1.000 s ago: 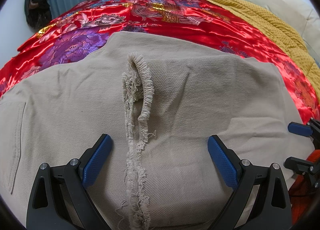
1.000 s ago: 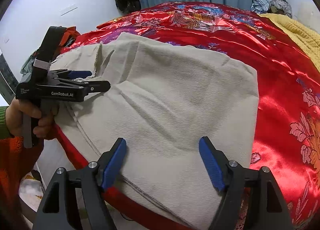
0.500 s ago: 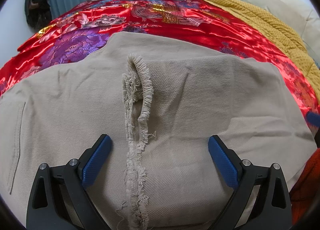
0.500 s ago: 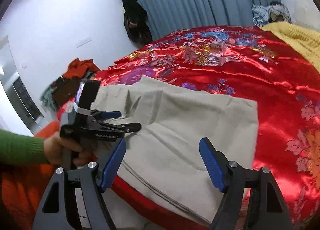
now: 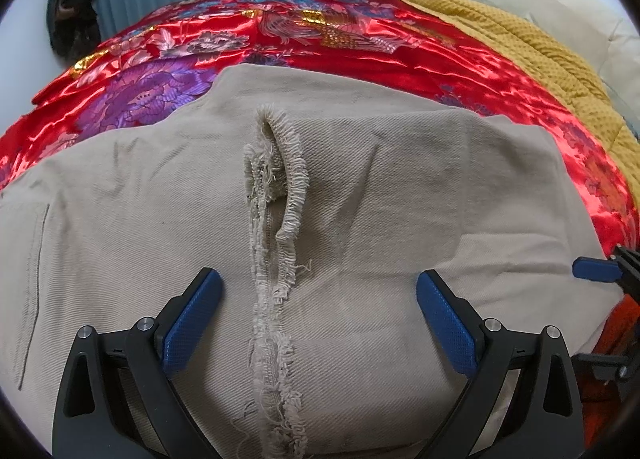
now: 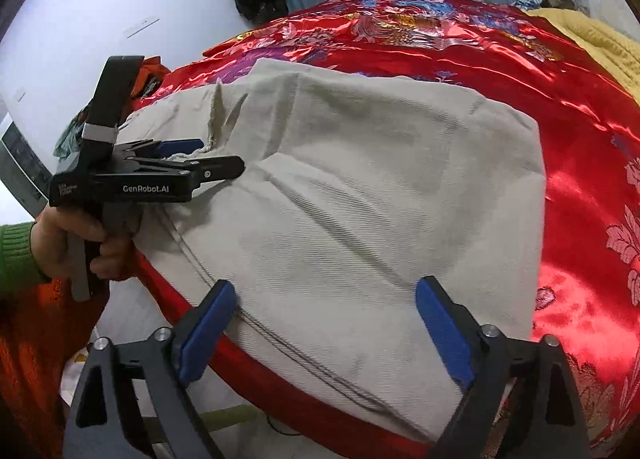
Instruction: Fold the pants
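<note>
Bed cover (image 5: 360, 43): a red satin spread with floral embroidery is seen beyond and to both sides of the two tools; a mustard blanket (image 5: 520, 43) lies further off to the right.
Pants (image 5: 400, 199): the beige pants are laid folded on the spread, directly under and ahead of both tools, with one edge hanging over the near side of the bed.
Frayed hems (image 5: 280, 187): the two ragged leg ends are stacked in a line running away from the midpoint of the left tool.
Left gripper (image 5: 316, 319): it is held spread wide just above the cloth, the frayed hems lying between the blue pads without being pressed; nothing is pinched.
Right gripper (image 6: 320, 319): its jaws have just been opening and are spread wide over the near folded edge; fabric lies between the pads, but no grip is shown.
Risk, slip: the stack could be dragged off the bed by the slick satin if it is pulled toward the overhanging edge.
Risk, partial grab: only the top layer may be caught, so the fold would be skewed.
Risk, fray: loose threads could be snagged on a pad.
</note>
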